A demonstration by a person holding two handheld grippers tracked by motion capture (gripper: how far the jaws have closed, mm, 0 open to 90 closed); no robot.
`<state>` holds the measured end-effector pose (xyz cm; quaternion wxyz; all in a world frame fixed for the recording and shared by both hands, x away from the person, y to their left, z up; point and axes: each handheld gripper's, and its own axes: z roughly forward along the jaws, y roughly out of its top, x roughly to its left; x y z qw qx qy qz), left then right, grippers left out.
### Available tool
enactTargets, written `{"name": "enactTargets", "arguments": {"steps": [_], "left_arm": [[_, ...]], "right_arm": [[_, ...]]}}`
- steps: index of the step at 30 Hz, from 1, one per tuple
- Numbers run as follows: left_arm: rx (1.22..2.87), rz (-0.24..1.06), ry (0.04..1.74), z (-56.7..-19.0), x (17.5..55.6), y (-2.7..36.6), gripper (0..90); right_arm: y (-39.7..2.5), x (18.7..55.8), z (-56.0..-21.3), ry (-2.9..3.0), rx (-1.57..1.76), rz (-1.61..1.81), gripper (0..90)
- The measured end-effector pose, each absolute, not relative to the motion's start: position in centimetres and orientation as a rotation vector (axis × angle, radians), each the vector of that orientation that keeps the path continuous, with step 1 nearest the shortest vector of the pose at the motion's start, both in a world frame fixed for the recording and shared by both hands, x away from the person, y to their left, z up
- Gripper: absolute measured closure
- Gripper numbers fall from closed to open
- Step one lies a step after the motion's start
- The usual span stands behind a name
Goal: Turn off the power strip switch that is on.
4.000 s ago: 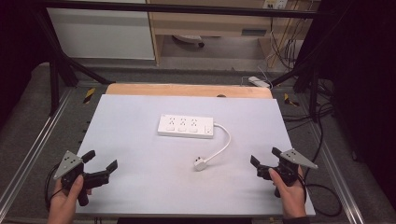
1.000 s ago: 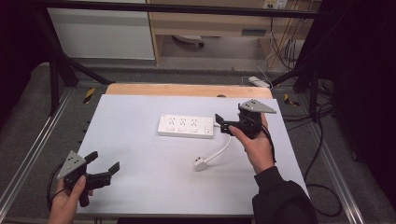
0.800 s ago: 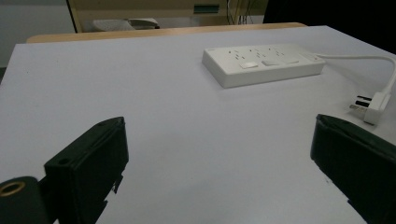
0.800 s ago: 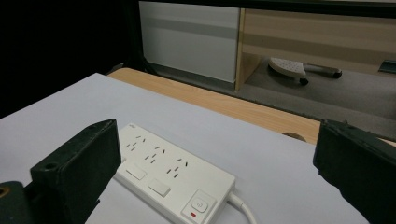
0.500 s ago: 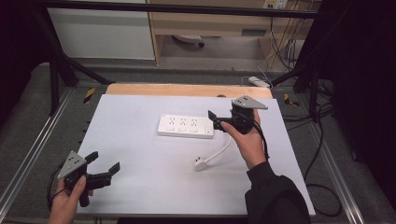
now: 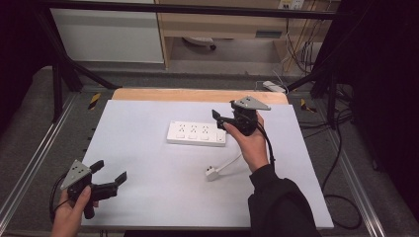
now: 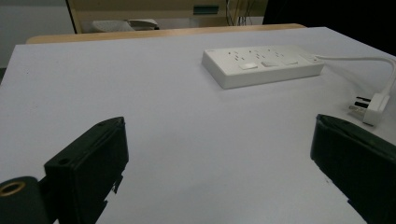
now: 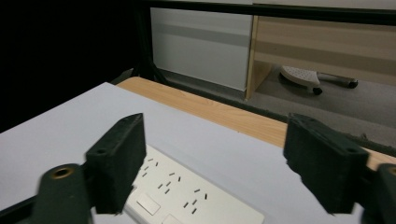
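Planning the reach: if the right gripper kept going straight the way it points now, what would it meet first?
Probably the white power strip: the right gripper sits open at its cable end, aimed along its length. Height above it is unclear, so it might pass just over.

tongs (image 7: pixel 219 163) spread wide | power strip (image 7: pixel 262 66) ahead | plug (image 7: pixel 370 106) right, on table (image 7: pixel 140 84)
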<state>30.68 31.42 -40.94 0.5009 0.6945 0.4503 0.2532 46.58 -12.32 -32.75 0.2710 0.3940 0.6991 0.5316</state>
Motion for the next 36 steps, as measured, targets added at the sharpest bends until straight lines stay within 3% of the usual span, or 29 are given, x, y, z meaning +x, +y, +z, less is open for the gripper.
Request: {"name": "enactTargets", "arguments": {"steps": [2, 4, 8, 17, 28, 36], "left_arm": [[1.679, 0.612, 1.088, -40.9, 30.7, 31.4, 4.1], [1.680, 0.610, 1.088, -41.0, 30.7, 31.4, 4.1], [1.679, 0.609, 1.087, -40.9, 30.7, 31.4, 4.1], [1.669, 0.615, 1.086, -40.9, 30.7, 31.5, 4.1], [1.671, 0.615, 1.086, -40.9, 30.7, 31.5, 4.1], [1.668, 0.613, 1.088, -40.8, 30.7, 31.6, 4.1]], "right_arm": [[-11.9, 47.0, -32.9, 1.880, 1.051, 1.447, 36.8], [-11.8, 47.1, -33.0, 1.877, 1.047, 1.450, 39.6], [-11.5, 47.6, -33.3, 1.830, 1.036, 1.457, 56.6], [-10.8, 48.5, -34.0, 1.819, 1.020, 1.455, 76.0], [-9.4, 49.7, -34.9, 1.868, 1.006, 1.447, 89.6], [-8.5, 50.5, -35.5, 1.884, 1.007, 1.447, 90.0]]}}
